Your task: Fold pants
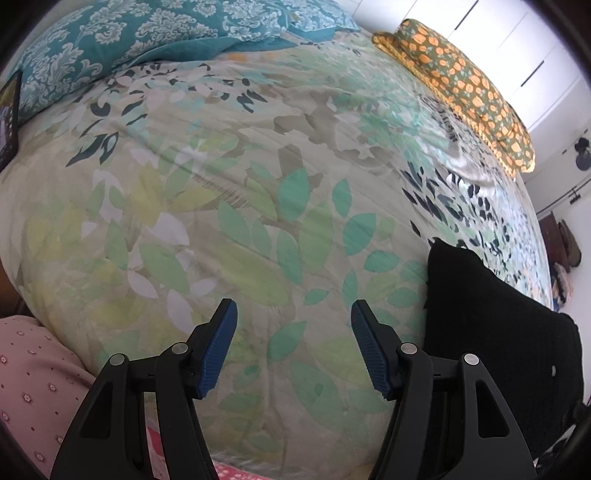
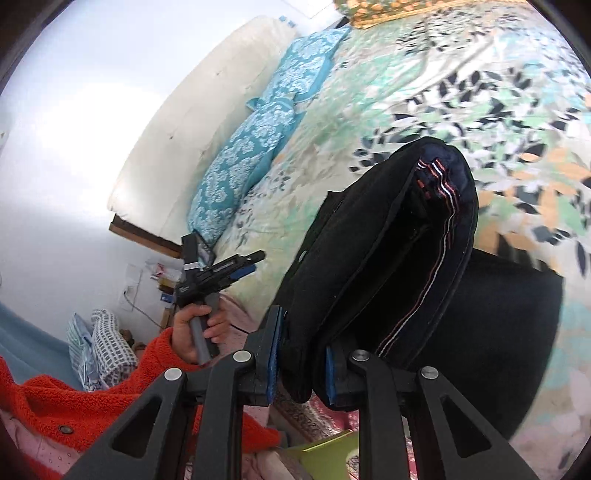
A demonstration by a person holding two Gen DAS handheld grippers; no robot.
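The black pants (image 2: 369, 258) hang bunched from my right gripper (image 2: 301, 354), which is shut on their waistband, lifted above the bed; striped inner lining shows at the top. Part of the pants lies on the bedspread at the right in the left wrist view (image 1: 495, 332). My left gripper (image 1: 293, 343) is open and empty, hovering over the leaf-patterned bedspread (image 1: 240, 221), left of the pants. It also shows in the right wrist view (image 2: 236, 269), held by a hand in an orange sleeve.
Teal patterned pillows (image 1: 147, 33) lie at the head of the bed. An orange-flowered folded blanket (image 1: 461, 81) lies along the far edge. A white headboard (image 2: 192, 122) and a wall stand behind. Clutter sits on the floor (image 2: 107, 343) beside the bed.
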